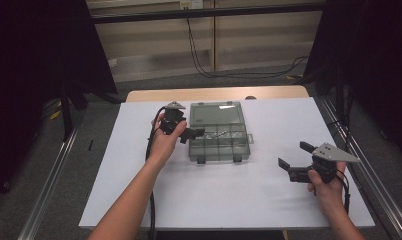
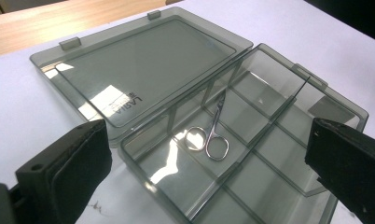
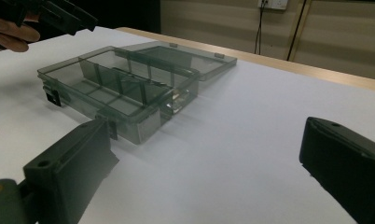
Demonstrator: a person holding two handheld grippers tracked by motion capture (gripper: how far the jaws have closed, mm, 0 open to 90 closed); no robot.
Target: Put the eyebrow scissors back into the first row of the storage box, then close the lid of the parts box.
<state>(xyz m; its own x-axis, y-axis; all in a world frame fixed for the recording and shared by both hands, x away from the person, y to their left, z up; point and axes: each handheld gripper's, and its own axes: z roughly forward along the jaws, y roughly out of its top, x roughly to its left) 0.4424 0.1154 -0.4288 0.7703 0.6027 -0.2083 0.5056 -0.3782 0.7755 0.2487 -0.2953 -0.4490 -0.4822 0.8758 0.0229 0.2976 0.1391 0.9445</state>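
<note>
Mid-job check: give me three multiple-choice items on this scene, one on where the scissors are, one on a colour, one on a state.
1. Where do the scissors lie?
A. in a compartment of the box
B. on the lid
C. on the table beside the box

2. What colour is the table cover?
A. green
B. white
C. red

3. How does the lid stand?
A. shut and latched
B. open, lying flat behind the box
C. taken off and held in a gripper

Answers:
1 A, the left gripper view shows them between the dividers.
2 B, the sheet is white in every view.
3 B, the lid lies flat on the table at the box's far edge; the left gripper and right gripper are both open and hold nothing.
</note>
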